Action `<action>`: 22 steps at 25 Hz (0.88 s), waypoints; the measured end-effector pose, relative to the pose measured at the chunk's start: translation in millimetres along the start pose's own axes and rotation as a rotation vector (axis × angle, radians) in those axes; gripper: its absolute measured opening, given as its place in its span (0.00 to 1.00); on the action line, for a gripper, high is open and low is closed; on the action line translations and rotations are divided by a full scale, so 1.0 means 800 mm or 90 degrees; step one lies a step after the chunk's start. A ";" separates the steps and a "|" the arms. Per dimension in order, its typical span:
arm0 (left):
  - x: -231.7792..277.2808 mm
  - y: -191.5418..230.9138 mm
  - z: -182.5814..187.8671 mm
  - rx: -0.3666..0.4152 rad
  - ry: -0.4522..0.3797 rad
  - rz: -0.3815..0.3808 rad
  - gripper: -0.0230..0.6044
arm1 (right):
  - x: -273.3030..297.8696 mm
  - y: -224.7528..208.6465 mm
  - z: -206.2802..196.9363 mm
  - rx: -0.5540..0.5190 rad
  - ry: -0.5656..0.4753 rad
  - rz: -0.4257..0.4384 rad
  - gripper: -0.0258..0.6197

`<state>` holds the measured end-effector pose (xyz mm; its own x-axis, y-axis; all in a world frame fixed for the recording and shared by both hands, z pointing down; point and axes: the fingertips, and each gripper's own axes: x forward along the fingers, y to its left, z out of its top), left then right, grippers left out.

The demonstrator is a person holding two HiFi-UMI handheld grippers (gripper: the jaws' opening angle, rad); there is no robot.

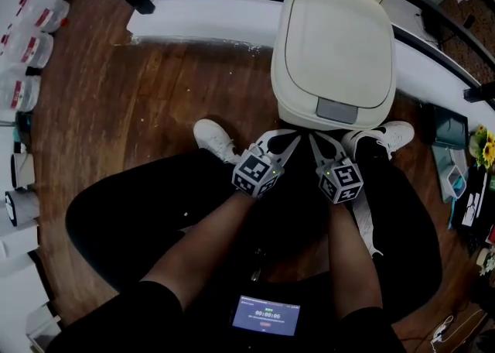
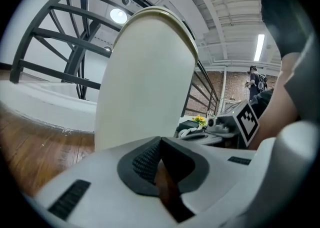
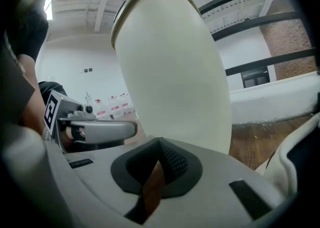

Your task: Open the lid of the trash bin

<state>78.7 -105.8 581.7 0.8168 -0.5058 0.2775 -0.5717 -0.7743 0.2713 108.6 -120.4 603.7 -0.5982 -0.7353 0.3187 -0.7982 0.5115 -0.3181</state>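
Wooden floor [image 1: 155,88] is spreading under everything, and a person is sitting over it with black-clad legs apart and white shoes [image 1: 215,139] planted to either side. Straight ahead, the cream trash bin [image 2: 145,82] is standing upright on the floor between those shoes, just in front of a white ledge and dark railings. Its lid [image 1: 334,38] is lying flat and closed on top, with a grey push panel [image 1: 337,109] sitting at the front edge, the side facing the person. Both tools are hanging low near the bin's front, side by side and not touching it. The left tool [image 2: 160,141] is pointing at the bin with its jaws pressed together at the tips and nothing caught between them. The right tool [image 3: 160,142] is doing the same, jaws meeting and empty. A small device with a lit screen [image 1: 265,315] is resting at the person's lap.
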 end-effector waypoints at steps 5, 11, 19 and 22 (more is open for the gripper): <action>0.012 0.000 -0.006 -0.014 -0.012 -0.003 0.10 | 0.019 -0.019 -0.045 0.025 0.037 -0.023 0.07; 0.024 0.006 -0.007 -0.016 -0.011 -0.001 0.10 | 0.044 -0.044 -0.069 0.028 0.068 -0.058 0.07; 0.030 0.020 -0.009 -0.029 -0.022 0.010 0.10 | 0.066 -0.063 -0.076 0.043 0.067 -0.090 0.06; 0.032 0.021 -0.012 -0.030 -0.014 0.009 0.10 | 0.071 -0.074 -0.087 0.041 0.093 -0.110 0.06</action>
<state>88.8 -128.1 602.4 0.8098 -0.5253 0.2613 -0.5858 -0.7484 0.3109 116.5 -161.4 702.9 -0.4608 -0.7353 0.4971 -0.8862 0.3507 -0.3027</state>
